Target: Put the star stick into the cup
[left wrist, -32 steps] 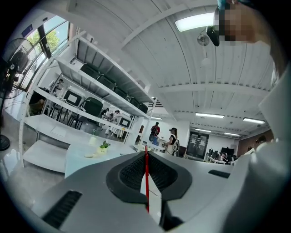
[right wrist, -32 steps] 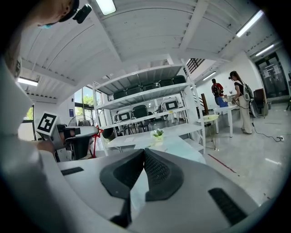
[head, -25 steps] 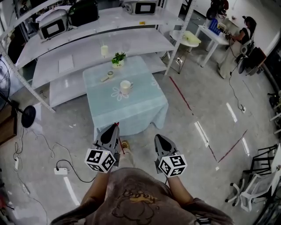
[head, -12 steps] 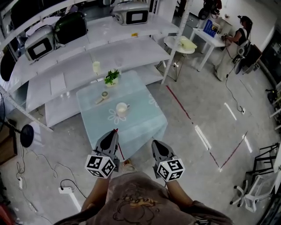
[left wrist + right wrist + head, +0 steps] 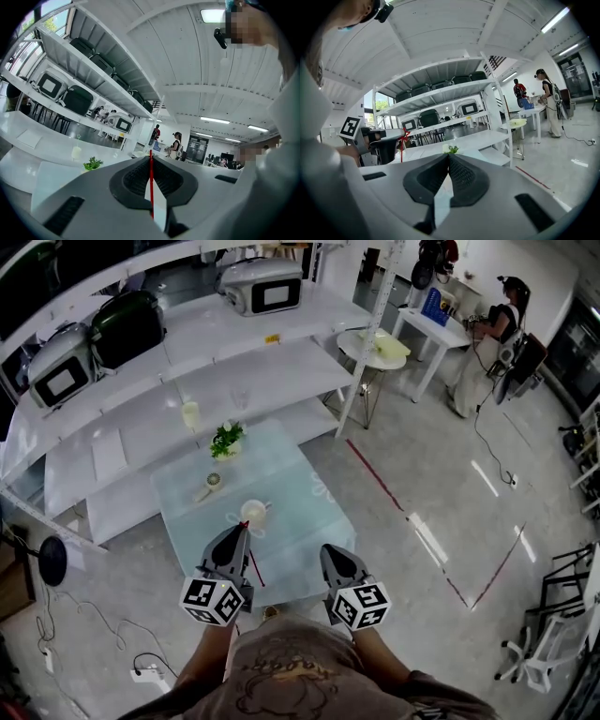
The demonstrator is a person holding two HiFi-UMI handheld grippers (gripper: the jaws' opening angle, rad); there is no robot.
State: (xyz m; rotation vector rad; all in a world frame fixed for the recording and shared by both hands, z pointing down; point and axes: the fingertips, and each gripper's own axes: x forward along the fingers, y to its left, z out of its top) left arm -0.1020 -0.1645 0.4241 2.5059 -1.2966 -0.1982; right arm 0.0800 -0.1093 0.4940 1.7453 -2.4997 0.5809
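Observation:
My left gripper (image 5: 236, 538) is shut on the thin red star stick (image 5: 252, 572). The stick runs up between the closed jaws in the left gripper view (image 5: 151, 187). In the right gripper view its red star top (image 5: 404, 134) shows at the left gripper's tip. The white cup (image 5: 253, 513) stands on the pale blue table (image 5: 300, 521), just beyond the left gripper's tip. My right gripper (image 5: 330, 554) is shut with nothing in it and hangs over the table's near edge, to the right of the cup. Its jaws meet in the right gripper view (image 5: 448, 157).
A small potted plant (image 5: 225, 439), a small round object (image 5: 211, 481) and a pale glass (image 5: 190, 414) sit toward the table's far side. White shelving (image 5: 234, 362) with appliances stands behind. A round side table (image 5: 380, 345) and a person at a desk (image 5: 497, 329) are far right.
The table and cup have come nearer in the head view. Both grippers now reach over the table's near edge. The left gripper still holds the stick.

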